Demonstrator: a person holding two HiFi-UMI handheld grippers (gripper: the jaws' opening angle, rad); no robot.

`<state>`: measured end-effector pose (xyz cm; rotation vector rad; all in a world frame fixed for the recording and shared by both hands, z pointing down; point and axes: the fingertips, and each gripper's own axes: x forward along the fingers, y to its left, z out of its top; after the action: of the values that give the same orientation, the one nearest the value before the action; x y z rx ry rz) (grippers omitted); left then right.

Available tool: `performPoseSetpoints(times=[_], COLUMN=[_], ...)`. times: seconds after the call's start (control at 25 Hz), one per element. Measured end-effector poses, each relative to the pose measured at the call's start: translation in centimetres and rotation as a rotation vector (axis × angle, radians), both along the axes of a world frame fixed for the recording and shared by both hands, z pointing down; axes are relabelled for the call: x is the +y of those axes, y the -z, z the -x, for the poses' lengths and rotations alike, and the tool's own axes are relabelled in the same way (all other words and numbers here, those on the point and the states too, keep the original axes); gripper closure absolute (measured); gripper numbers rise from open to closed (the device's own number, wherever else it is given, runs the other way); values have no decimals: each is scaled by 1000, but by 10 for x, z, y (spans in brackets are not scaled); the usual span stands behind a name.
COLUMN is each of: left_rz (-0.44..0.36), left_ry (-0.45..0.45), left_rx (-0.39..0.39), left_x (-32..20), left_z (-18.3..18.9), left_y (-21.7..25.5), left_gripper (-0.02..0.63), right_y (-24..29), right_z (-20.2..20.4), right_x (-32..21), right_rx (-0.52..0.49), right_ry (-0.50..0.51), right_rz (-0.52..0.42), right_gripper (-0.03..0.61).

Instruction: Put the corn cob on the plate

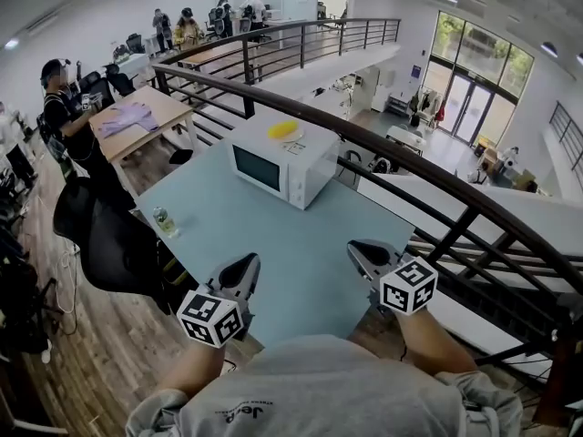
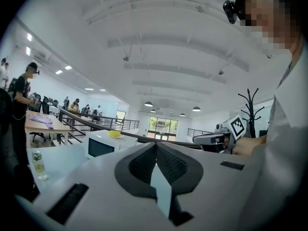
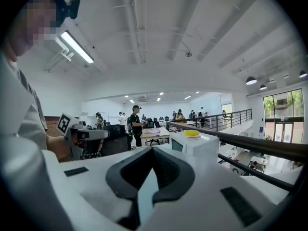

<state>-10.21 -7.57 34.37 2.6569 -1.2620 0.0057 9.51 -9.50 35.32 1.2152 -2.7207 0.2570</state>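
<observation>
The task looked barely begun: both the left tongs [image 1: 246,265] and the right tongs [image 1: 363,252] were clenched on nothing over the near edge of the counter [image 1: 273,244]. The yellow thing [image 1: 283,129] that was probably the corn cob lay well apart from them on top of the microwave [image 1: 273,162] at the far end, and no plate could be made out for certain. The pale blue counter, with a bottle [image 1: 164,220] at its left edge, stood beside a dark railing [image 1: 437,189] on a wood-floored open office mezzanine.
</observation>
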Motion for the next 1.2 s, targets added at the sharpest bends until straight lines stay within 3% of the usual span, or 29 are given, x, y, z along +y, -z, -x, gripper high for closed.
performPoseSetpoints(times=[1.2], left_rz=[-16], left_ry=[32], left_rx=[-3], left_x=[1], left_z=[8], left_y=[4], left_gripper=[595], right_y=[2], right_z=[-2], right_x=[-1], right_rx=[-17], right_ry=[20], right_rz=[-17], right_gripper=[563])
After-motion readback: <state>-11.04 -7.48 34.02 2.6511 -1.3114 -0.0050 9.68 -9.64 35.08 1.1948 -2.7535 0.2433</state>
